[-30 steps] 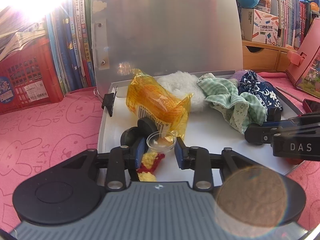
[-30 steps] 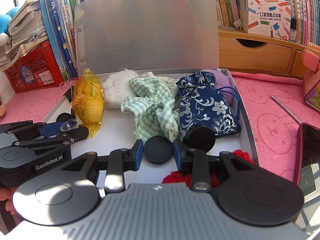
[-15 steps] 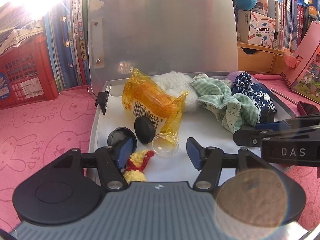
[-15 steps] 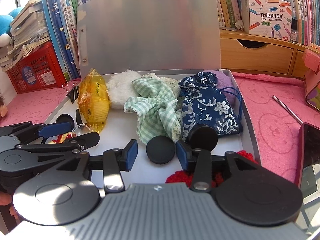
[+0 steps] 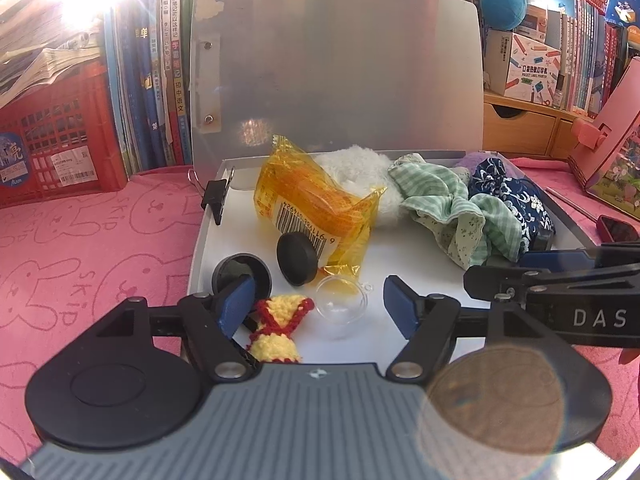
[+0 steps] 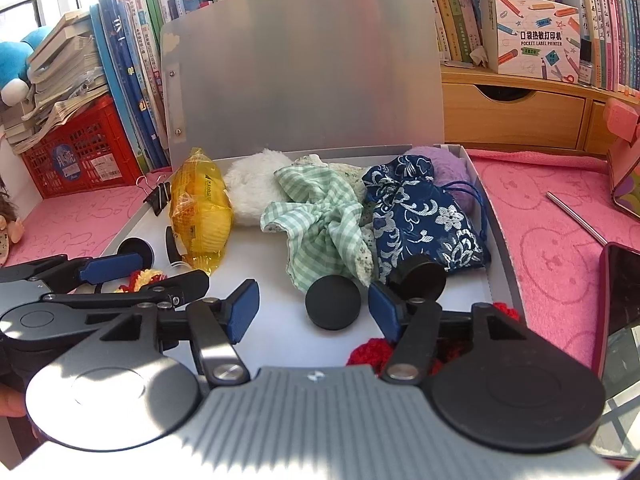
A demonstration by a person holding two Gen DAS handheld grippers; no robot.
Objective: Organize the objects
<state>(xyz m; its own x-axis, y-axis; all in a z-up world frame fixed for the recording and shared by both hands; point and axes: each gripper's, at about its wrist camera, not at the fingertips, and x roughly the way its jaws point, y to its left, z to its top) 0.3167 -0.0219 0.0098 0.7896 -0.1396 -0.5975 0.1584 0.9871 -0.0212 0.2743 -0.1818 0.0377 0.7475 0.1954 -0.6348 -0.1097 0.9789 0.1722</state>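
My left gripper [image 5: 318,306] is opening around the small clear plastic cup [image 5: 341,300], pads clear of it. My right gripper [image 6: 313,310] is opening too, the flat black round disc [image 6: 333,307] loose between its jaws near the white tray's [image 6: 498,240] front edge.

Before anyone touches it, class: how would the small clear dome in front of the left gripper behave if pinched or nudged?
The clear dome looks like thin, smooth plastic, so it would probably be light and slip from the pads. Its rounded shell might rock or skid across the white tray. A hard pinch could crack it.
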